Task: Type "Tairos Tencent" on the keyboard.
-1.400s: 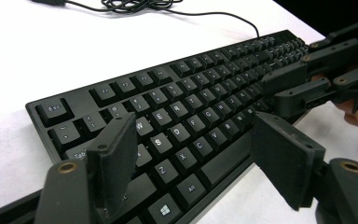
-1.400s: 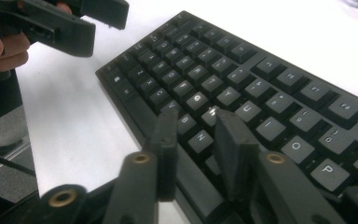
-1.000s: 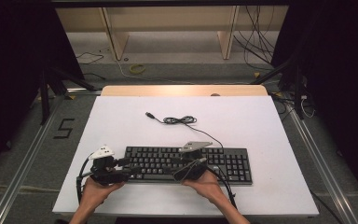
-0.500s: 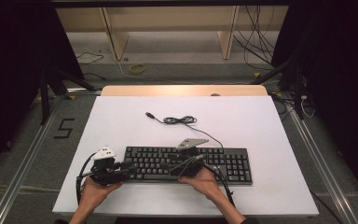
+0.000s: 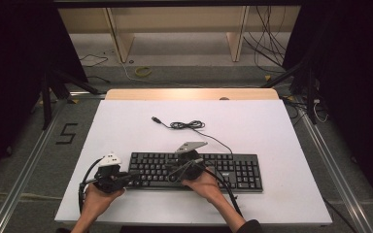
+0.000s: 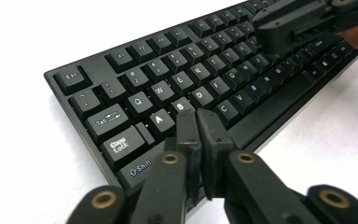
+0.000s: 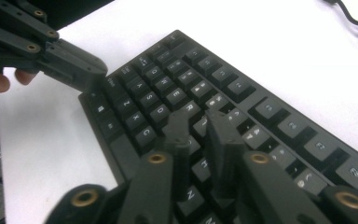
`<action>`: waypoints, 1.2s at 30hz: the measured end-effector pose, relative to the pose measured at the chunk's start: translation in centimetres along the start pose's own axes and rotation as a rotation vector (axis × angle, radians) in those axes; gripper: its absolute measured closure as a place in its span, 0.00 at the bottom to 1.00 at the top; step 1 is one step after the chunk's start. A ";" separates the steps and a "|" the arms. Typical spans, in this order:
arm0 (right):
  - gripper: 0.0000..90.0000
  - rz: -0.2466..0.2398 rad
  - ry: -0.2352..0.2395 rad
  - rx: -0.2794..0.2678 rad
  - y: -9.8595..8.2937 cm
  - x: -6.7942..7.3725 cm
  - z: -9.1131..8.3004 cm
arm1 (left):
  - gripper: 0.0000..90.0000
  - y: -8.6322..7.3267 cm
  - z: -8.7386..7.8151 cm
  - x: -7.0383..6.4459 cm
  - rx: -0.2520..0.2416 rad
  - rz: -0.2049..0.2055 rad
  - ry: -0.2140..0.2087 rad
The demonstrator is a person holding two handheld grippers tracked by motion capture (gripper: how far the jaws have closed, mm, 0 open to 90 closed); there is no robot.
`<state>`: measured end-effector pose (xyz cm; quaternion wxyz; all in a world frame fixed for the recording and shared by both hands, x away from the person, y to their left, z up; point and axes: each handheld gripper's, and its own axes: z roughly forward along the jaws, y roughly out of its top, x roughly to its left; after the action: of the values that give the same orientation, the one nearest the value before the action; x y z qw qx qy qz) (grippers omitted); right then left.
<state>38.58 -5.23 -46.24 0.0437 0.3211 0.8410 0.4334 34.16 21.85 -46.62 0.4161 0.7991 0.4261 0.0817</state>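
Keyboard (image 5: 194, 171) lying flat near the front edge of the white table (image 5: 272, 131), long side toward the person, so that both hands reach the keys from below as in typing. The left gripper (image 5: 132, 176) comes in over the left end of the keyboard; in the left gripper view its fingers (image 6: 186, 135) are pressed together, grasping nothing, and poised over the keys just below A and S, a clenched tip being narrow enough, presumably, to strike a single key. The right gripper (image 5: 171, 173) stands over the middle of the letter block, tilted down toward the keys; in the right gripper view its fingers (image 7: 223, 135) are likewise drawn nearly together with nothing between them. The keyboard's cable (image 5: 187, 125) lies loosely coiled on the table behind it, plug free, well clear of both hands.
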 end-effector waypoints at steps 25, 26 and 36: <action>1.00 -0.006 -0.038 0.078 1.2 -0.2 3.2 | 0.99 -0.3 0.6 0.9 0.055 -0.029 0.024; 1.00 -0.008 -0.041 0.079 1.2 -0.2 3.2 | 0.99 -0.3 0.7 0.9 0.058 -0.030 0.024; 1.00 -0.001 -0.045 0.083 1.1 -0.3 3.6 | 0.99 -0.4 1.0 1.0 0.075 -0.038 0.021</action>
<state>40.64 -2.42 -47.67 0.0493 0.3319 0.8571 0.3908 35.06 22.15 -47.78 0.3828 0.8049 0.4486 0.0662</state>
